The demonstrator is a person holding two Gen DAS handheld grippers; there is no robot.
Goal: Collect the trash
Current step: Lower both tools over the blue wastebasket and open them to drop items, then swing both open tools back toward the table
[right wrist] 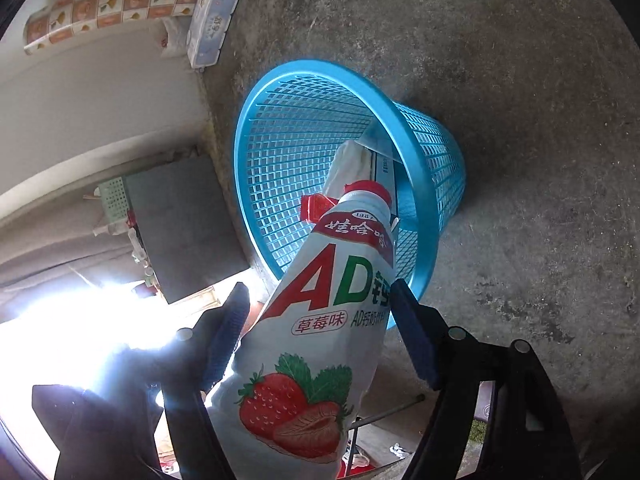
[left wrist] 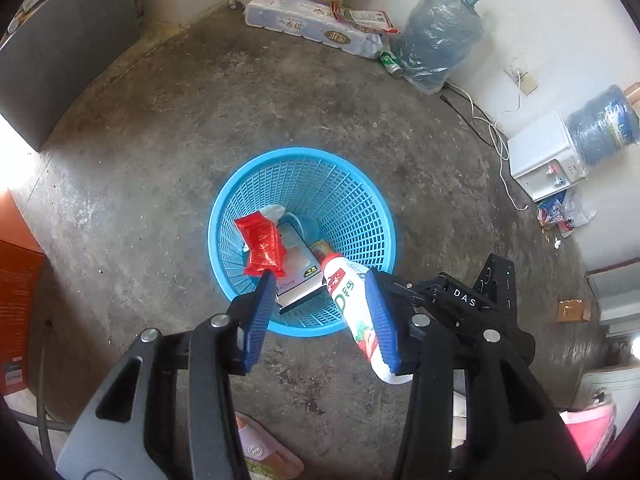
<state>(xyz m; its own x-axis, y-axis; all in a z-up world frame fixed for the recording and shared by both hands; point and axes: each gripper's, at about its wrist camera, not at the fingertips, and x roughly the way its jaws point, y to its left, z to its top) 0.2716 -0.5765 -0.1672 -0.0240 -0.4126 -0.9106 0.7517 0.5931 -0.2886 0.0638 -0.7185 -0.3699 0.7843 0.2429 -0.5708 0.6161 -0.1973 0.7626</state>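
Left wrist view:
- Looks steeply down into basket (left wrist: 216, 216), which stands upright on floor (left wrist: 160, 140).
- Left gripper (left wrist: 320, 280) hangs over the near rim, jaws moderately wide, nothing between the pads.
- Wrapper (left wrist: 262, 246), red, is over the basket mouth. Its lower edge is at the tip of the left finger, outside the gap. Cannot tell whether it touches the finger.
- Inside the basket: flat box (left wrist: 300, 272) leaning on the wall, white wad (left wrist: 274, 212) behind the wrapper.
- Bottle (left wrist: 348, 300) enters from lower right, cap end over the basket, partly hidden by the left gripper's right pad.
- Black body of the other gripper shows just right of it; its pads do not show here.

Right wrist view:
- Right gripper (right wrist: 318, 290) has its jaws wide, with the bottle (right wrist: 320, 320) lying lengthwise between the pads, cap toward the basket (right wrist: 240, 152).
- Both pads sit close against the bottle's sides. Cannot tell whether they press on it.
- Strawberry label readable here only.
- Basket seen from the side, mesh wall visible.
- Of the wrapper only a red corner (right wrist: 316, 206) shows behind the cap. Wad (right wrist: 352, 160) is visible.
- Left gripper not seen.
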